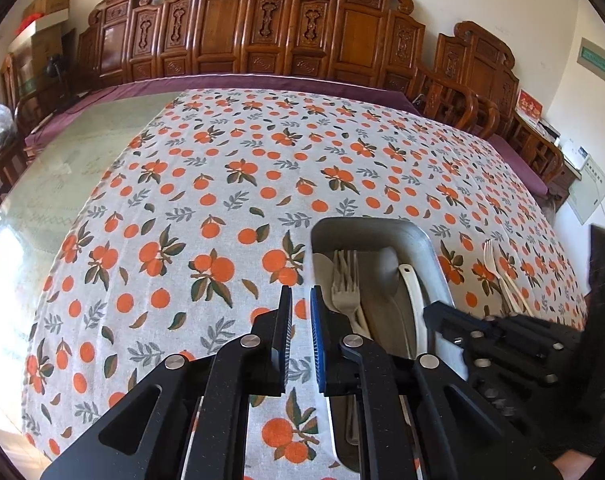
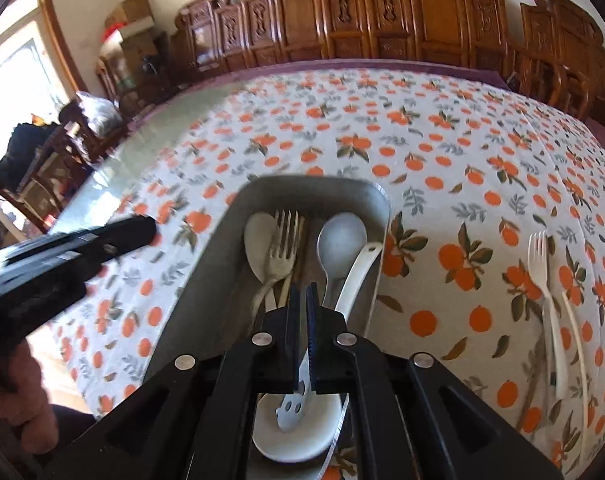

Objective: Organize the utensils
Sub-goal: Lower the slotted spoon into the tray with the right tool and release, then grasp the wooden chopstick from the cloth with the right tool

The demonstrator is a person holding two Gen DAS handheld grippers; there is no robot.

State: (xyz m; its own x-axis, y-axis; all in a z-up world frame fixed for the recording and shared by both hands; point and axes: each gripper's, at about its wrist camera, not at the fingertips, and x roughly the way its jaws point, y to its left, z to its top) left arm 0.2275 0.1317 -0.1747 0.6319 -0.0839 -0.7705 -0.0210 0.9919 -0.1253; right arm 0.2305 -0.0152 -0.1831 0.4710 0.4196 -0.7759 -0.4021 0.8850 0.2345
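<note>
A metal tray (image 2: 238, 216) (image 1: 434, 252) on the orange-print cloth holds a metal fork (image 2: 282, 244), two metal spoons (image 2: 340, 240), a white ladle-like spoon (image 2: 354, 280) and a white bowl spoon (image 2: 294, 436). My right gripper (image 2: 305, 292) hangs over the tray, shut on a small flat metal utensil with holes (image 2: 292, 412) that hangs below its pads. My left gripper (image 1: 301, 296) is nearly shut and empty, just left of the tray's edge. A white plastic fork (image 2: 542, 272) (image 1: 492, 264) and a thin white stick (image 2: 578, 344) lie on the cloth right of the tray.
Carved wooden chairs (image 1: 262, 36) line the table's far side. A glass-covered bare part of the table (image 1: 74, 160) lies left of the cloth. Cardboard boxes (image 1: 46, 4) stand in the far left corner.
</note>
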